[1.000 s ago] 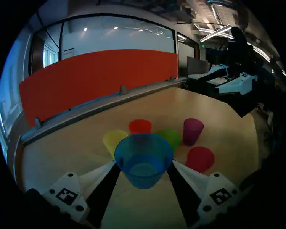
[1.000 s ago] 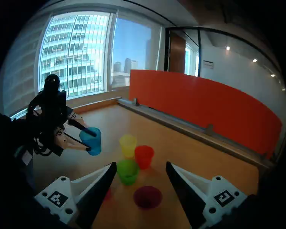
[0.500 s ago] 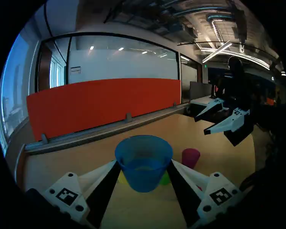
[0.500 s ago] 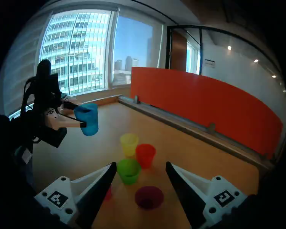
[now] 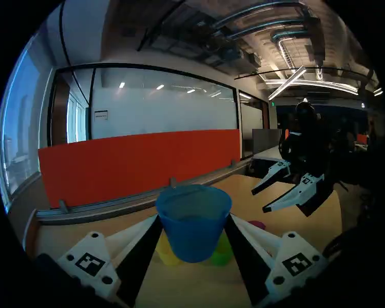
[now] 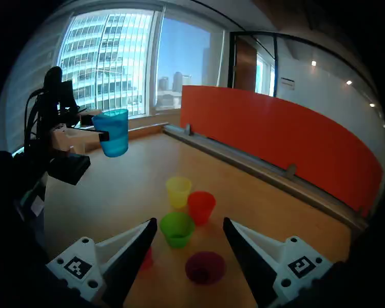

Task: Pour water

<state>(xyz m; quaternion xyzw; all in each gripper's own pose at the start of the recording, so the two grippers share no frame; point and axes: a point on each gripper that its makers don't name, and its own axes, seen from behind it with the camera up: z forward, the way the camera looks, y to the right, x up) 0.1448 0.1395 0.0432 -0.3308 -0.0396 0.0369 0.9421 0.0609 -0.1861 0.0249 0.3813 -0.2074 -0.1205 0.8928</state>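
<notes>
Orange partition (image 5: pixel 136 159) at 9 o'clock in the left gripper view, glass wall (image 5: pixel 161 110) just above. Ceiling pipes (image 5: pixel 267 30) and a light strip (image 5: pixel 287 82) toward 1 o'clock. Wooden table (image 6: pixel 126 179) mid right gripper view; tall windows (image 6: pixel 105 61) at 11 o'clock, towers beyond.

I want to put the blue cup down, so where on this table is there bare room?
The table is bare between the yellow cup and the window, and between the red cup and the orange divider. It is crowded in the middle, where the green cup and purple cup stand close by them.
</notes>
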